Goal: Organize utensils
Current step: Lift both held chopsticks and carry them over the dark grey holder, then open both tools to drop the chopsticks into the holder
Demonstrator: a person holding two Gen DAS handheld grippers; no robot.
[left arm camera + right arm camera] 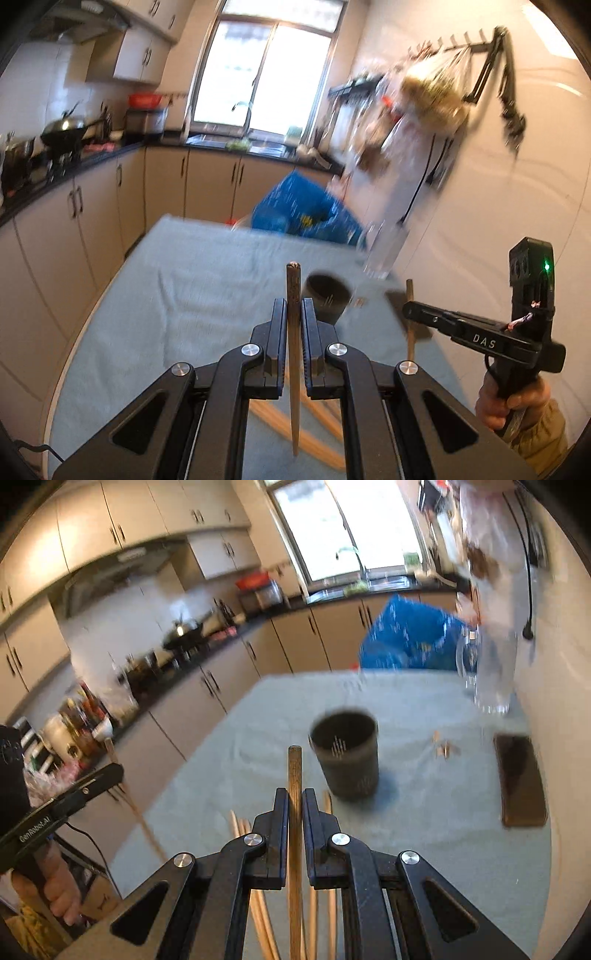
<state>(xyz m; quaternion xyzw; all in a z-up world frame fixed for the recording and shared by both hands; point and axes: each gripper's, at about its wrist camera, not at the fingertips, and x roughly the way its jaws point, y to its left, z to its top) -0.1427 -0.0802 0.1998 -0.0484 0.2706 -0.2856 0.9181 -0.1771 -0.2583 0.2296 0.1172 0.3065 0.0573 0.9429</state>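
Note:
My left gripper is shut on a wooden chopstick that stands upright between its fingers, above the table. My right gripper is shut on another wooden chopstick, also upright. It also shows at the right of the left wrist view, and the left gripper shows at the left of the right wrist view. A dark round utensil holder stands on the grey tablecloth, just ahead and right of both grippers. Several loose chopsticks lie on the cloth below the grippers.
A dark phone lies on the cloth at the right, near the wall. A clear glass bottle stands at the far right corner. A blue bag sits beyond the table's far edge. Kitchen counters run along the left.

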